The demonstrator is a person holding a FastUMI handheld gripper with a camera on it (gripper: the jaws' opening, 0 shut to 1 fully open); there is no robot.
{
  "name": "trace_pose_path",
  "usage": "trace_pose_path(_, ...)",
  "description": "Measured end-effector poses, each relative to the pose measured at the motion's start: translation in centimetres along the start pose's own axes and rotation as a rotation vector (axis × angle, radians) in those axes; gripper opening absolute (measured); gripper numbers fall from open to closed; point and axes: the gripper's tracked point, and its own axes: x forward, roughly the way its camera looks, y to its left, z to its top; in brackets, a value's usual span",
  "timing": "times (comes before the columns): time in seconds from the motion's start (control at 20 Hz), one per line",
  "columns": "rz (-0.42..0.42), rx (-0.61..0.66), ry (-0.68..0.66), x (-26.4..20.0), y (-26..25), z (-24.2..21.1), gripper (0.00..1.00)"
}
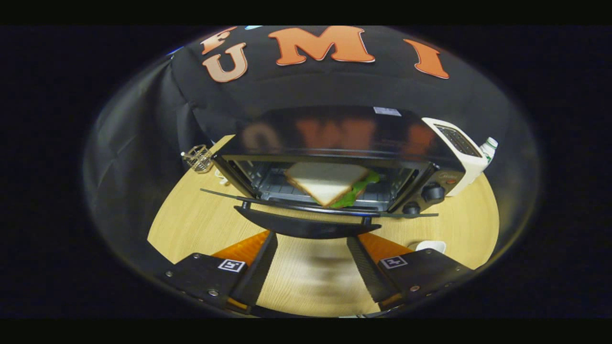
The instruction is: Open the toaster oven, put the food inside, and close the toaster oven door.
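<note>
Toaster oven [334, 138] hides pop-up toaster [461, 153] base, bottle [488, 148] body; table [311, 277] blurred.

Booth interior. Work surface: a light wood-grain table [191, 224], pale tan, grain running in fine parallel lines, faintly glossy where it catches overhead light; a soft shadow lies on it in the foreground. Backdrop: black cloth wall [143, 124] hanging in loose vertical folds, draped behind and around the table. Items standing at the back of the table: a small wire rack [198, 157] at the far corner, close against the cloth; a white pop-up toaster [461, 153] on the opposite side, with a clear plastic bottle [487, 148] just behind it. A small white dish [430, 246] rests near the table's front edge. Lighting dim, even.
</note>
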Motion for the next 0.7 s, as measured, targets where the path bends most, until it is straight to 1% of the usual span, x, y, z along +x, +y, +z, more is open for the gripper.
trace_pose_path(0.2, -0.025, -0.012, -0.1, -1.0, -0.9, 4.4, 0.87)
trace_pose_path(0.3, -0.027, -0.019, -0.158, -2.2, -0.8, 6.6, 0.87)
trace_pose_path(0.45, 0.003, -0.051, -0.298, -5.6, 0.1, 11.3, 0.87)
trace_pose_path(0.55, -0.001, -0.071, -0.411, -8.6, 0.1, 14.6, 0.86)
trace_pose_path(0.7, 0.0, -0.06, -0.55, -12.3, 0.9, 18.3, 0.87)
